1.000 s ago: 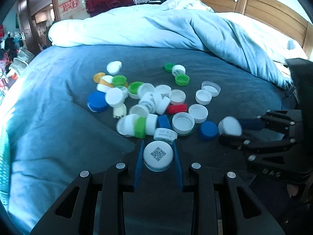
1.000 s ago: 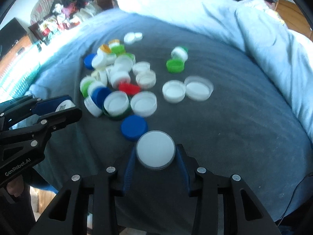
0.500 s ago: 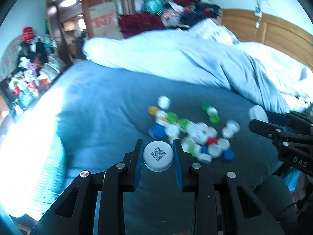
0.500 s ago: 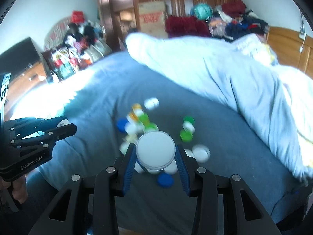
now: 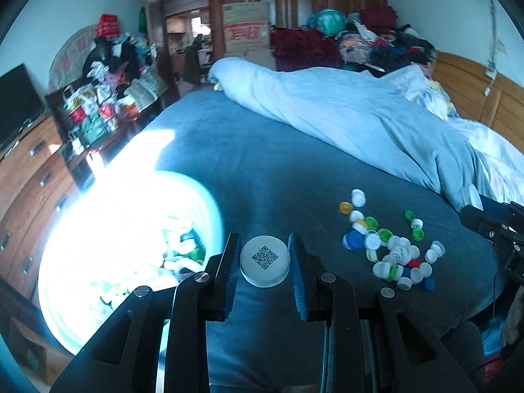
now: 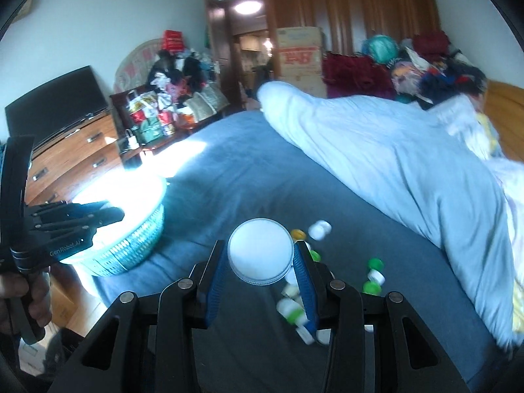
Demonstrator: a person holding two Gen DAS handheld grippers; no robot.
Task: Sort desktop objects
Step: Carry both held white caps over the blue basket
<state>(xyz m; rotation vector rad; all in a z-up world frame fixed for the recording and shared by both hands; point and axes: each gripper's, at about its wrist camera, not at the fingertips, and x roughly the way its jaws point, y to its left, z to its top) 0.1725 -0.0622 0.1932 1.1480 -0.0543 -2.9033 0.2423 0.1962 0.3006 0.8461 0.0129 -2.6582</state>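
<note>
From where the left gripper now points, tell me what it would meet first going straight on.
Probably the dark blue bedspread, past the white QR-code cap the left gripper holds; depth is unclear.

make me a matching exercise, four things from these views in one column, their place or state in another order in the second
Things:
1. white bottle cap printed with a QR code
2. plain white, wider jar lid
3. teal woven plastic basket
4. pile of loose mixed-colour bottle caps

Place or state:
A. scattered on the dark blue bedsheet
B. clamped in the right claw
C. at the sunlit bed edge, holding caps
D. clamped in the left claw

Pairs: 1-D, 2-B, 3-C, 4-A
</note>
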